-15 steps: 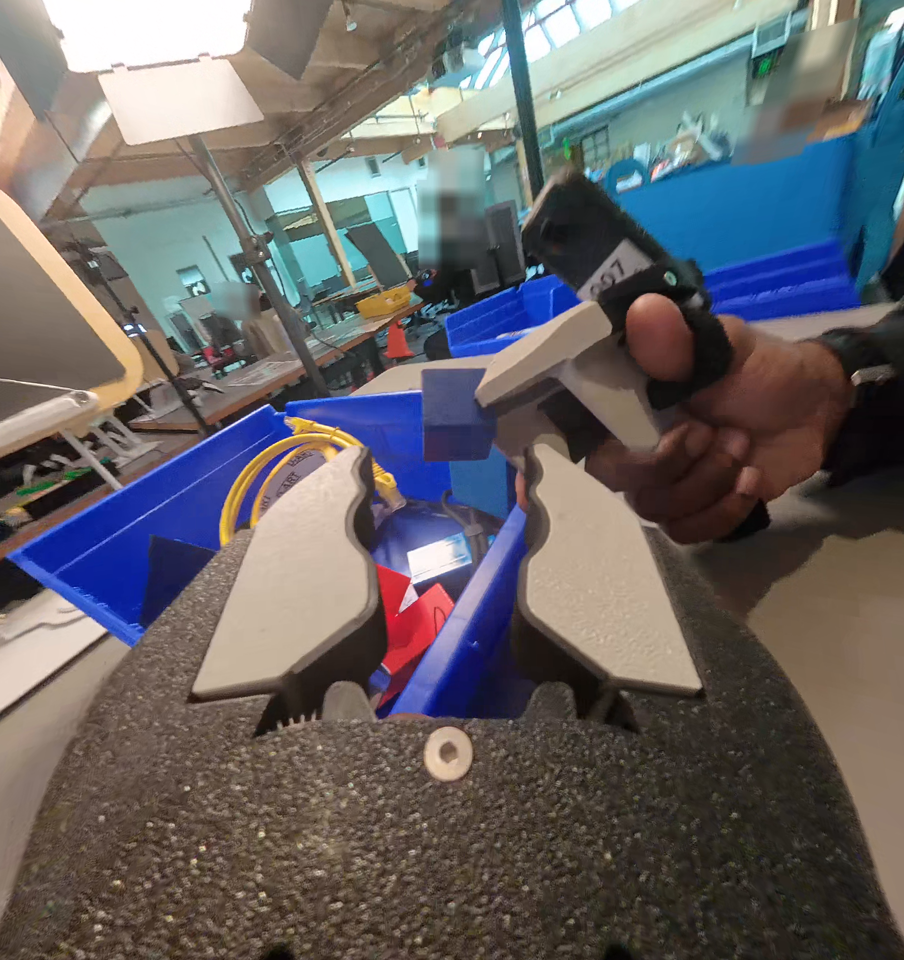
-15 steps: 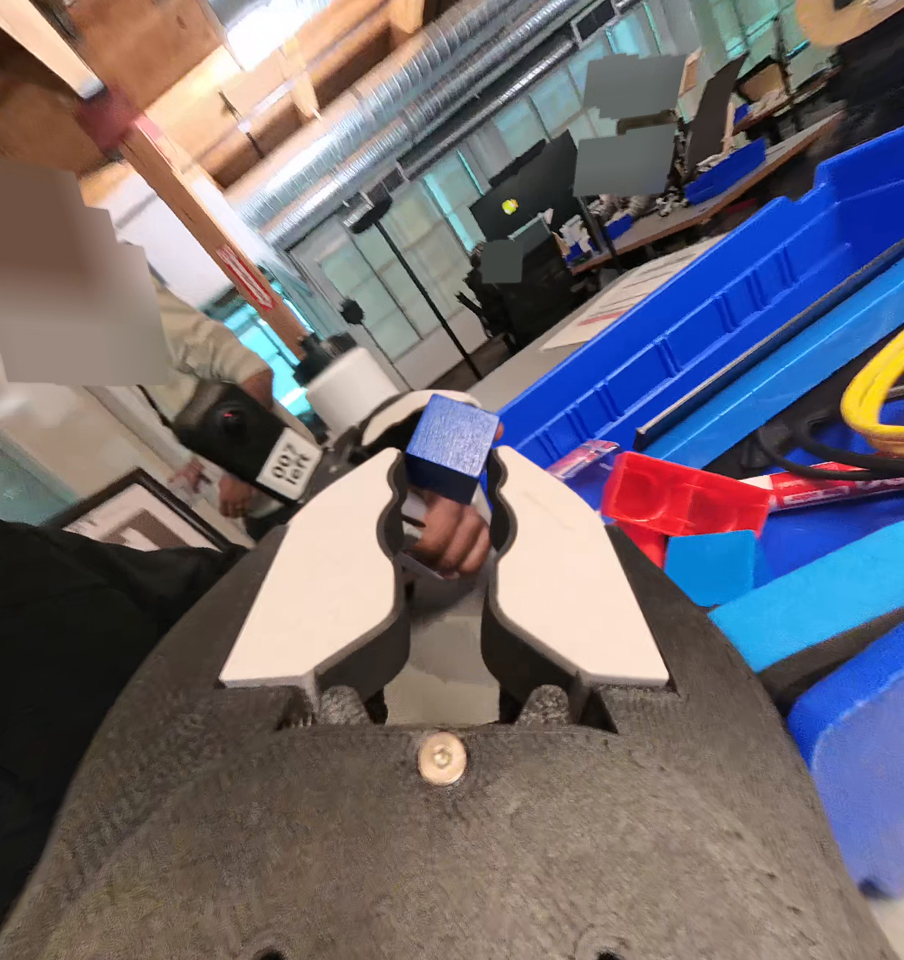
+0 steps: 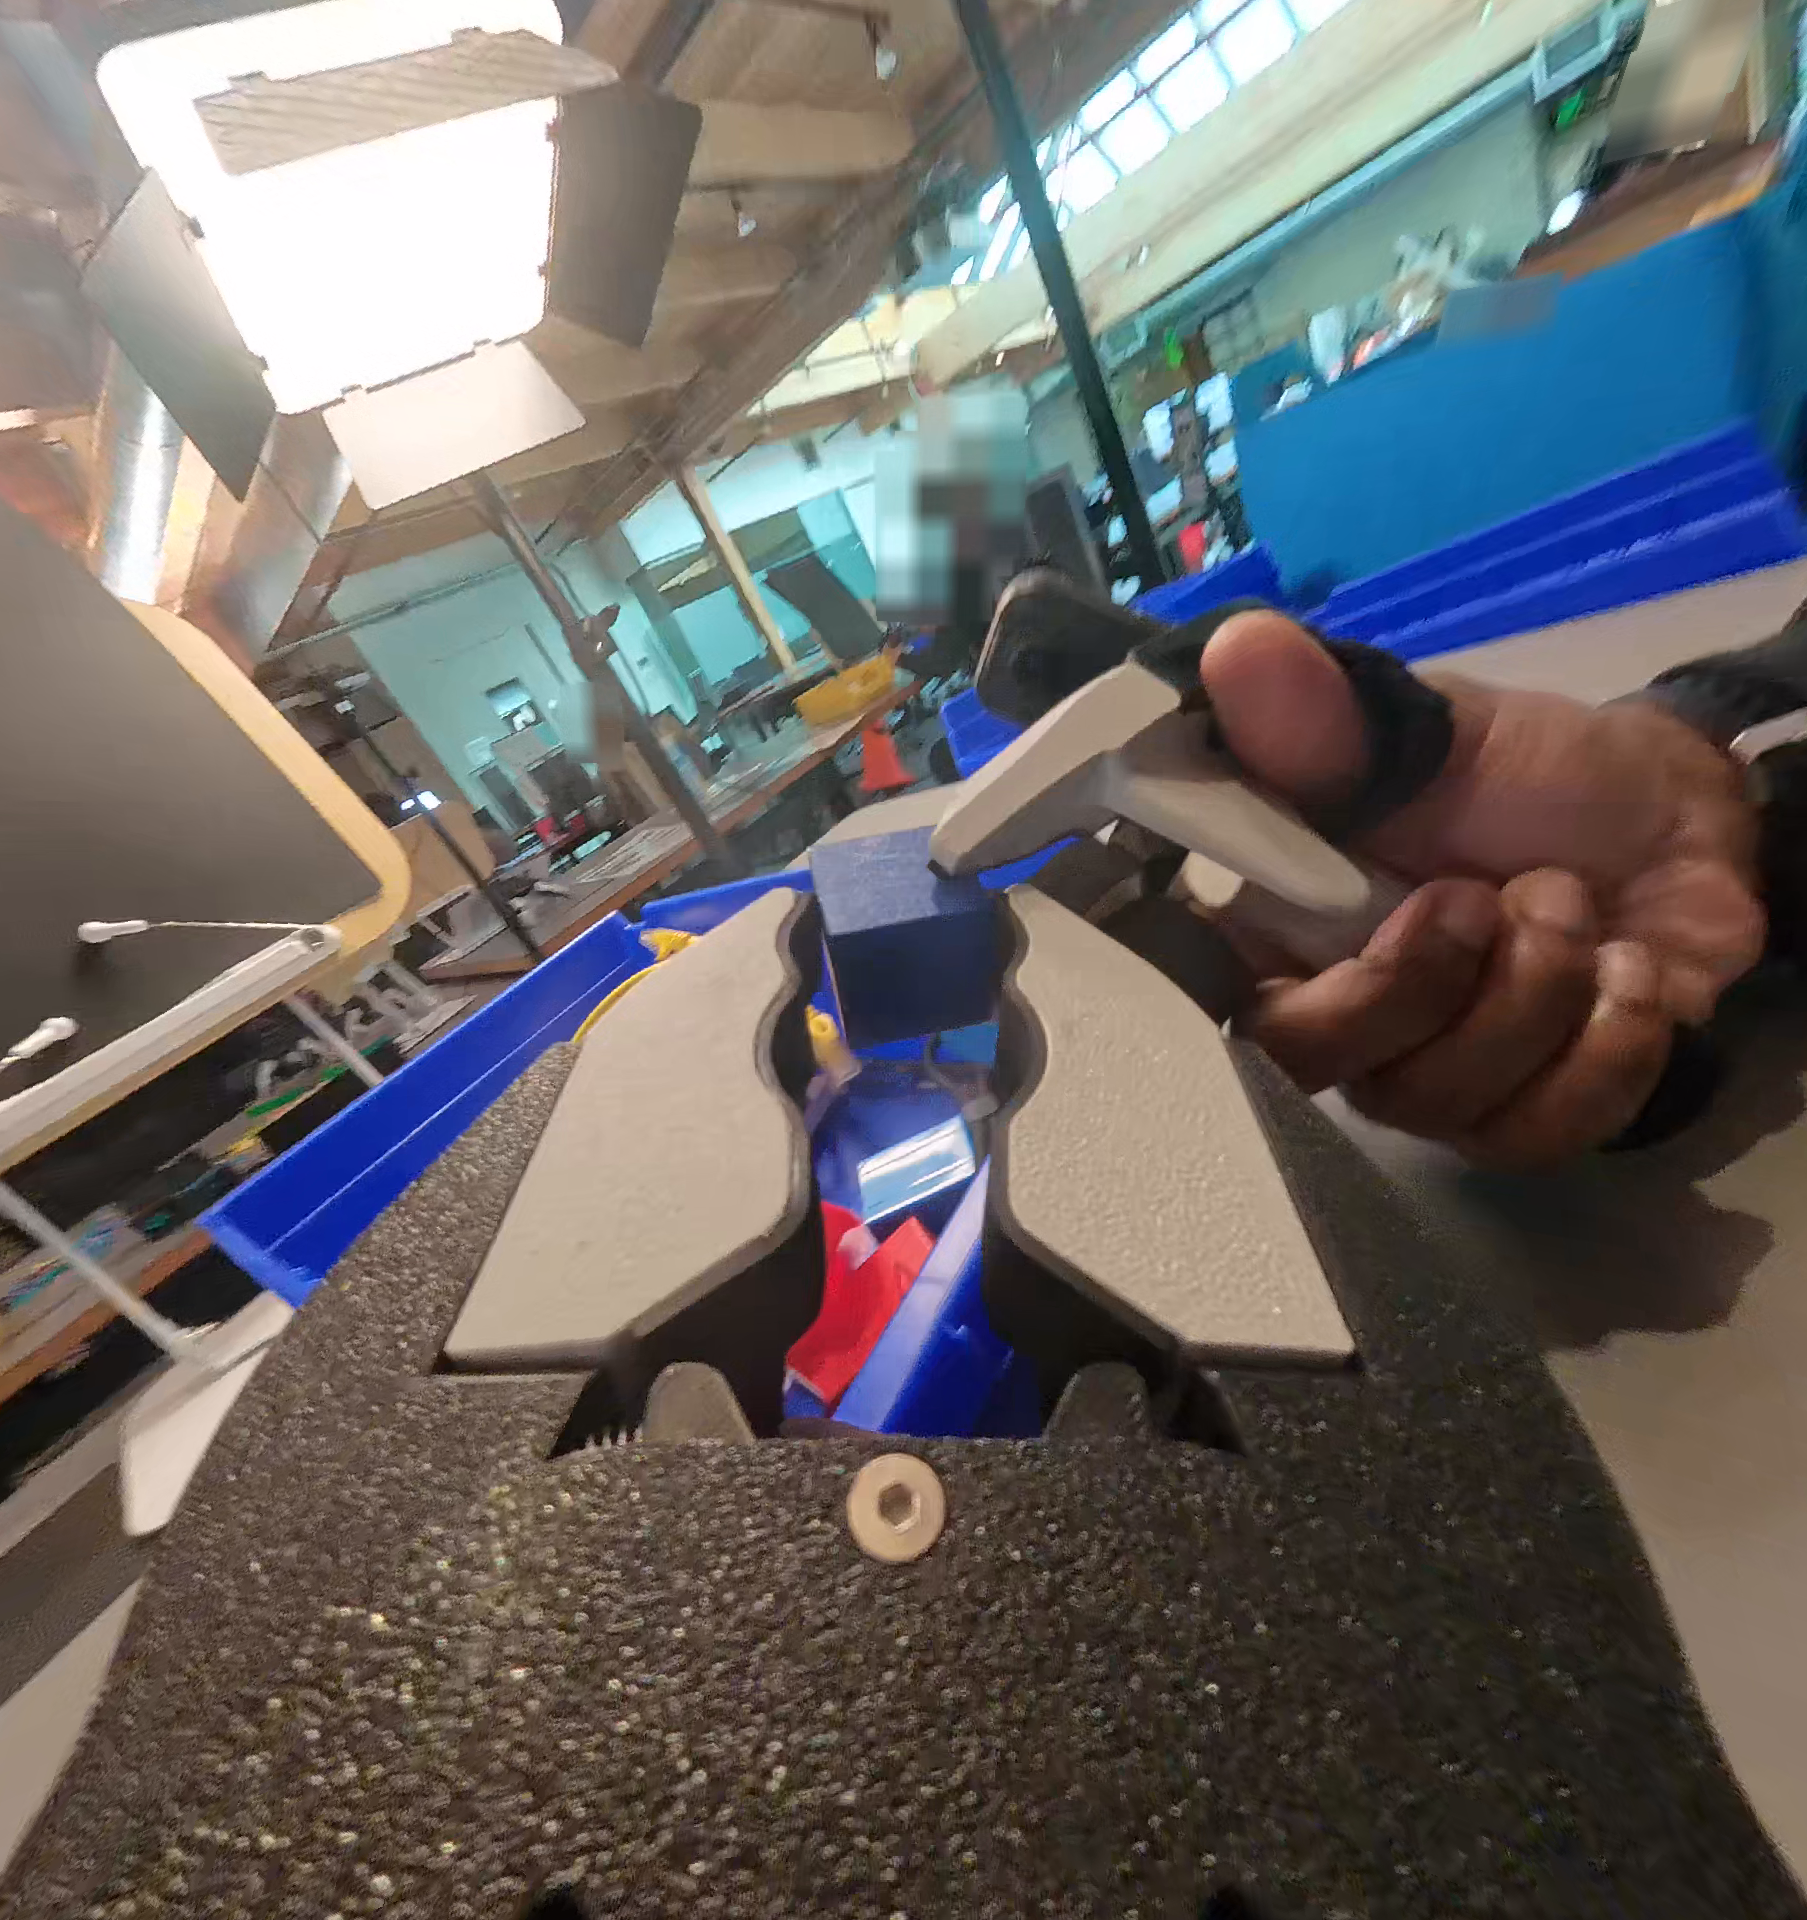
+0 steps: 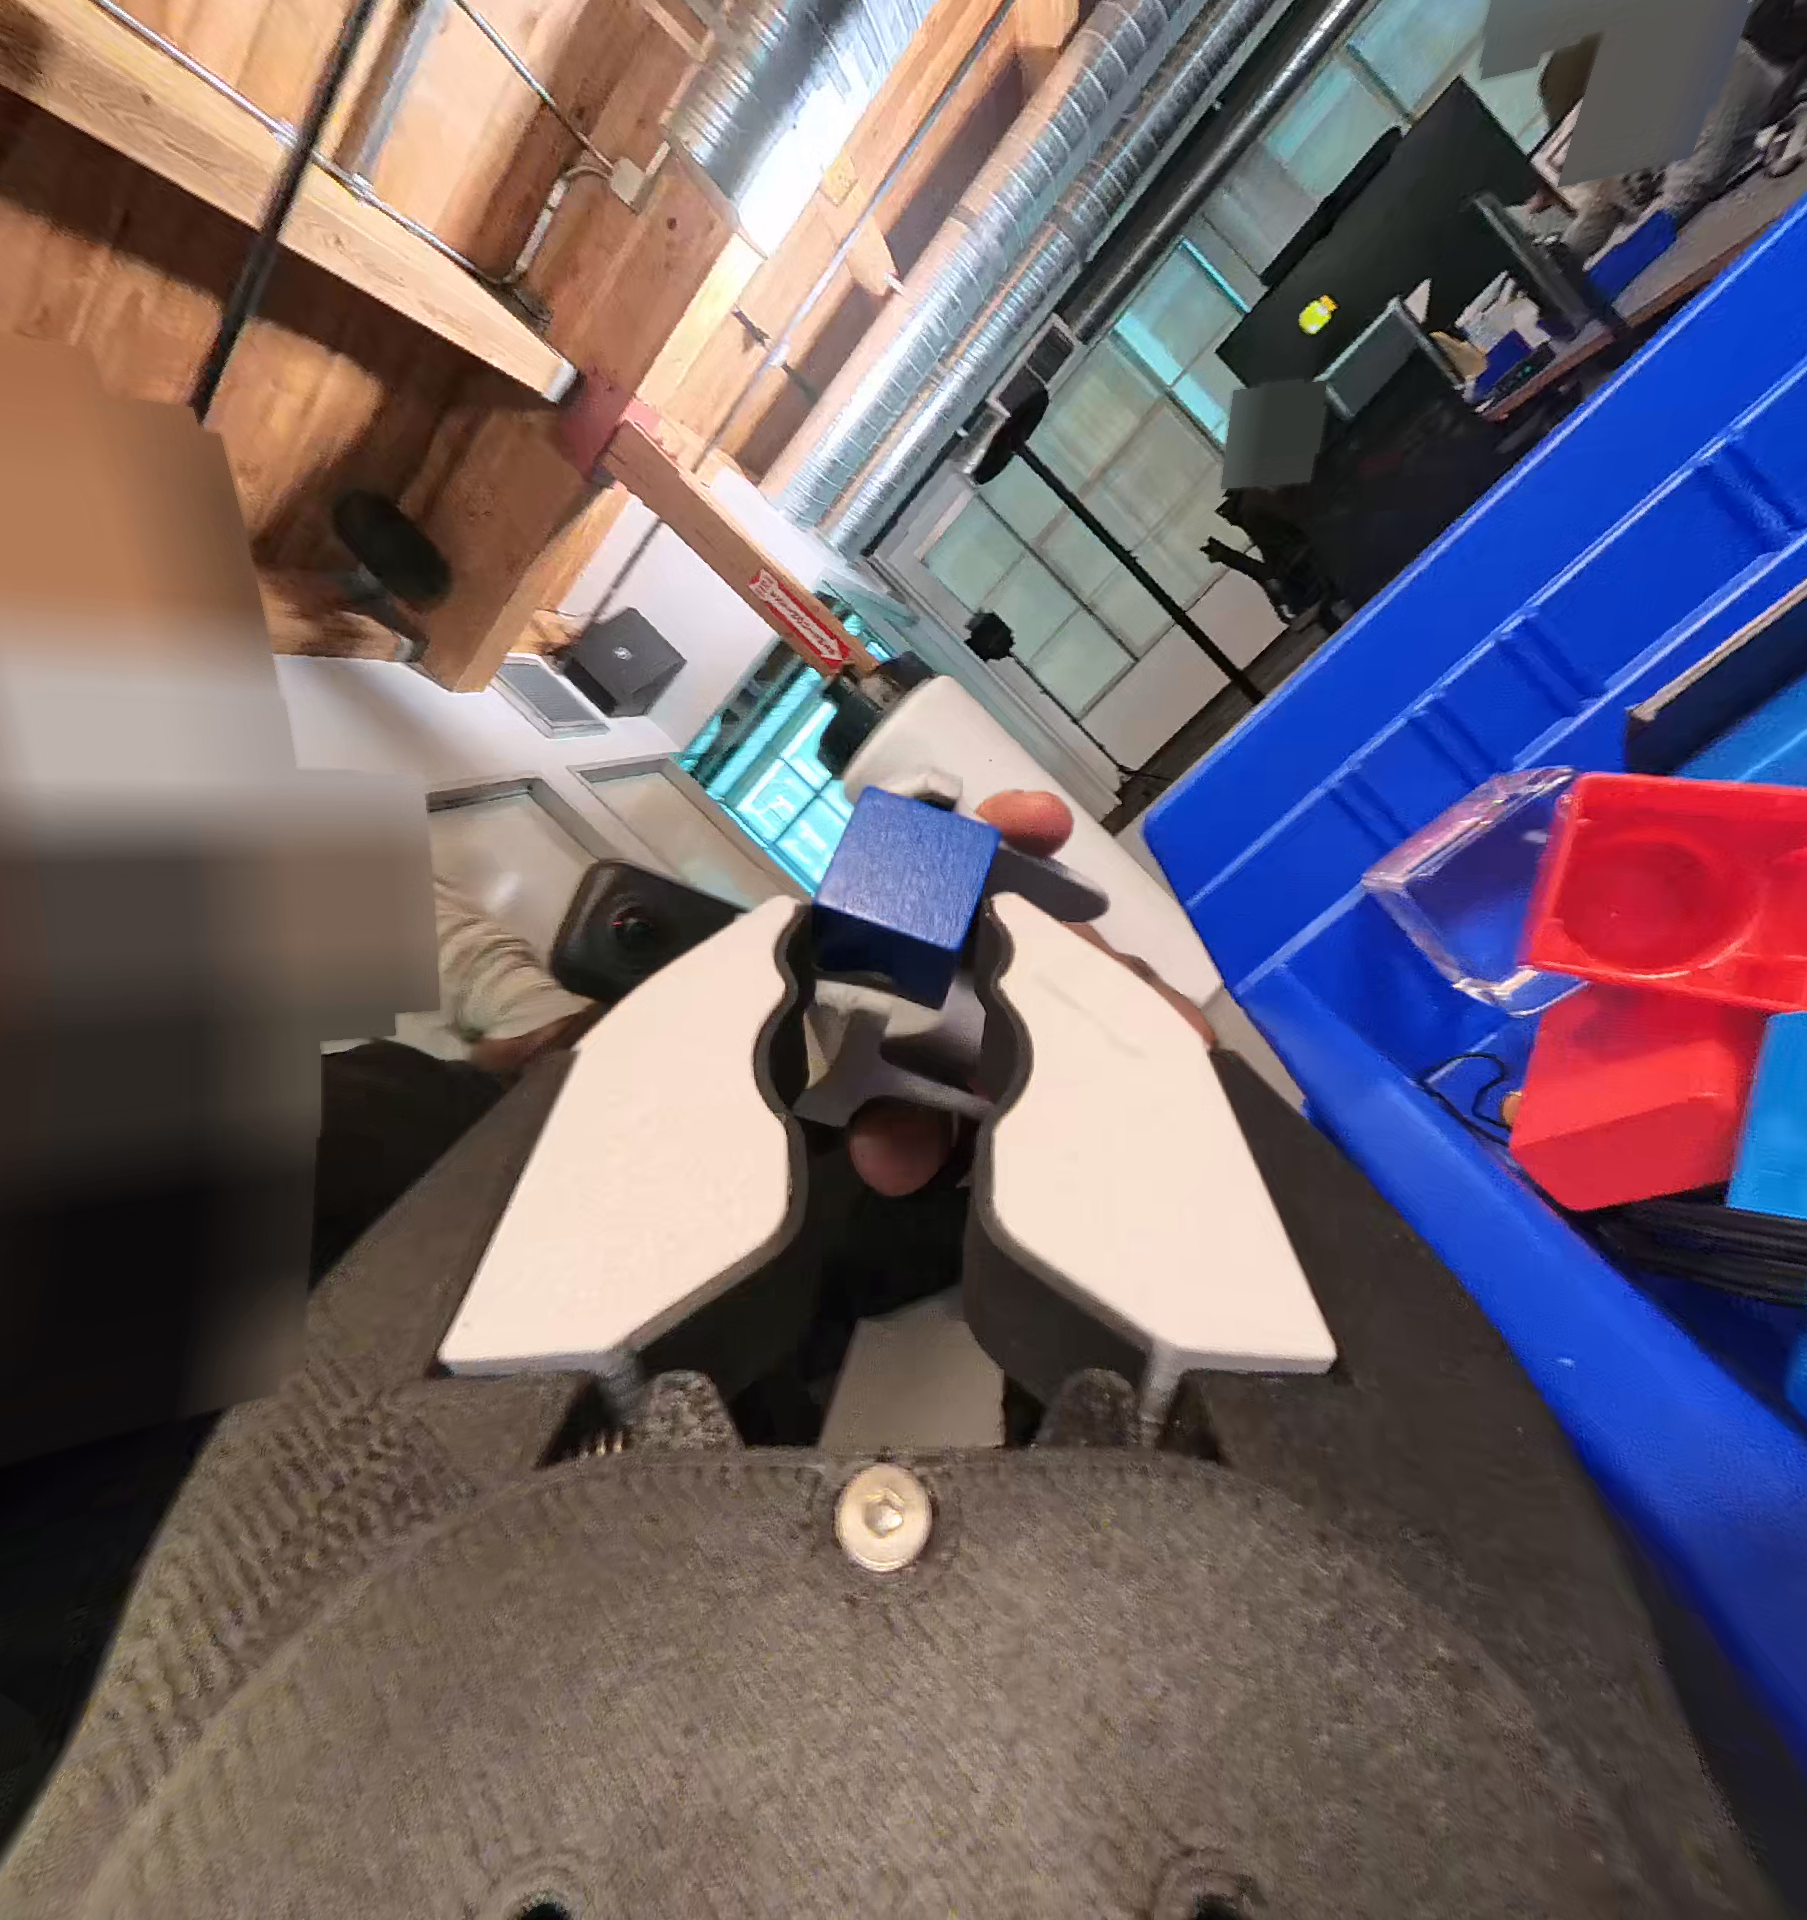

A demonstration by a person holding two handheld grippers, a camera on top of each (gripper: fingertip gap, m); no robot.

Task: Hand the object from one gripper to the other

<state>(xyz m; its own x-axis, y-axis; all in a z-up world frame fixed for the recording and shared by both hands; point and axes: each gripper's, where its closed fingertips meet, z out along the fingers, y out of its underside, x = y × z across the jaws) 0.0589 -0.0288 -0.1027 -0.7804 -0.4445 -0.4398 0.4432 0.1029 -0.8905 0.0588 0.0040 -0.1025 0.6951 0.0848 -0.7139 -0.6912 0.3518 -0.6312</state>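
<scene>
A: What is different from half a second ago?

B: The left tongs (image 3: 904, 971) were spread wide then, with the blue cube (image 3: 904, 961) held out ahead of them and apart from them. Now their two grey fingers have drawn in around the cube, which sits between the tips. From the left wrist view the right-hand finger looks to be touching the cube's side; on the other side a thin dark gap may remain, so I cannot tell whether they have fully clenched.

A: And the other tongs?

B: The right tongs (image 4: 894, 935) are clenched on the blue cube (image 4: 904, 899) at their tips, as they were before. In the left wrist view one of their grey fingers (image 3: 1065, 774) lies across the cube's top corner, with the person's hand (image 3: 1501, 883) wrapped round the handle.

A: Where is the cube, then?

B: In the air, above the blue bin (image 3: 400, 1122) that sits on the grey tabletop (image 3: 1657, 1403). Red blocks (image 4: 1699, 904) and other items lie inside the bin.

A: What does that mean for the handover?

B: I judge it to be at the midpoint: both tongs meet at the cube. The left pair needs a firm hold before the right pair lets go, otherwise the cube could drop into the bin.
</scene>
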